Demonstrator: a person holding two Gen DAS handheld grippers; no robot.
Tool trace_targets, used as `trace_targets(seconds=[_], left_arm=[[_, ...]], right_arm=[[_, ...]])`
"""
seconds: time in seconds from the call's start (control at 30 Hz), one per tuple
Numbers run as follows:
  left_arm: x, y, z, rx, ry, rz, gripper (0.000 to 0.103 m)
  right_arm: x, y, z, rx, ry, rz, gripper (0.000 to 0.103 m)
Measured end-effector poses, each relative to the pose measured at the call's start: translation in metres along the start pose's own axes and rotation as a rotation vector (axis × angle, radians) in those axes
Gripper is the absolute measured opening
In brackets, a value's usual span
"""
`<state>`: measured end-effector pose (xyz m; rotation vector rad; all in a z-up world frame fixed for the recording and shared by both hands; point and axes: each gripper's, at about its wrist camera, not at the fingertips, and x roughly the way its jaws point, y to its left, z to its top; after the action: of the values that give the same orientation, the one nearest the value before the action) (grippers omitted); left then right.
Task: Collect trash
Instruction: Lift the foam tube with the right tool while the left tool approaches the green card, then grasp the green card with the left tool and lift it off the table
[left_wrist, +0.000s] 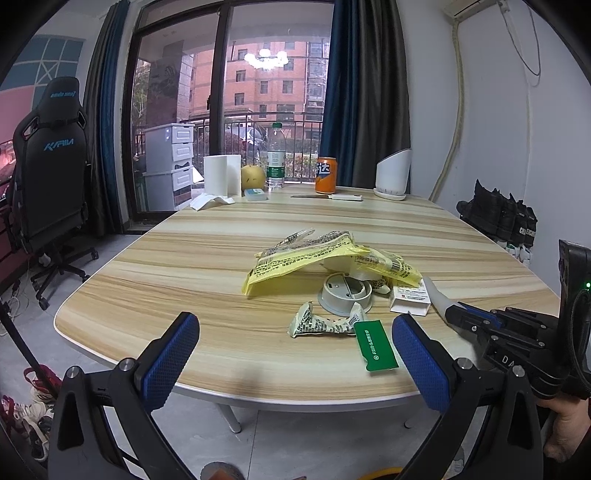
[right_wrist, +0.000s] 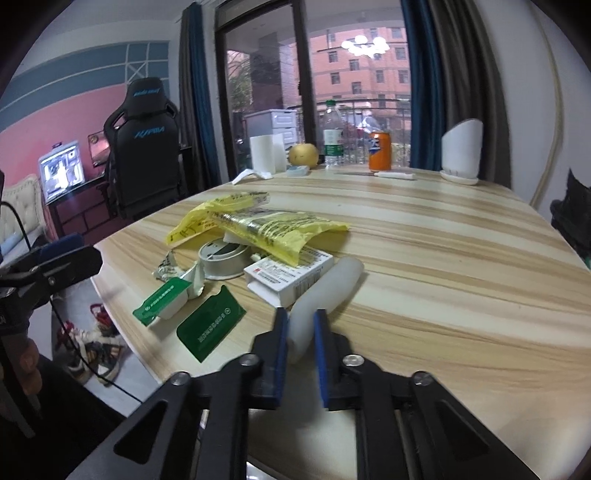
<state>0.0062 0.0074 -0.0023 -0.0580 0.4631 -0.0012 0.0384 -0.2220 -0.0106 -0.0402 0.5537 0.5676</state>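
A heap of trash lies on the wooden table (left_wrist: 177, 258): a yellow plastic bag (left_wrist: 306, 260) (right_wrist: 258, 225), a grey round lid (left_wrist: 345, 291), a white carton (right_wrist: 288, 277), a crumpled printed wrapper (left_wrist: 325, 323) and a green card (left_wrist: 375, 343) (right_wrist: 210, 326). A small green-lidded cup (right_wrist: 162, 304) sits beside the card. My right gripper (right_wrist: 301, 317) is shut on the near end of a white plastic tube (right_wrist: 325, 291), which rests on the table next to the carton. My left gripper (left_wrist: 295, 325) hangs open at the table's near edge, short of the wrapper, with nothing between its fingers.
At the far edge stand an orange can (left_wrist: 326, 175), a water bottle (left_wrist: 276, 157), a paper roll (left_wrist: 221, 173), a pear (left_wrist: 253, 176), a knife (left_wrist: 332, 197) and a white holder (left_wrist: 393, 173). A black chair (left_wrist: 48, 166) is at the left. Shoes lie on the floor.
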Motion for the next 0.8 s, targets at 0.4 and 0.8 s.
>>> trace_targets(seconds=[0.4,0.8], left_arm=[[0.004,0.015,0.009,-0.058,-0.002,-0.044,0.102],[0.030,0.027,0.013,-0.082,0.088,-0.071,0.102]], right_arm=[[-0.047,-0.012,0.010,0.063,-0.142,-0.001,0.006],[-0.066,-0.023,0.010,0.099,-0.194,0.003,0.006]])
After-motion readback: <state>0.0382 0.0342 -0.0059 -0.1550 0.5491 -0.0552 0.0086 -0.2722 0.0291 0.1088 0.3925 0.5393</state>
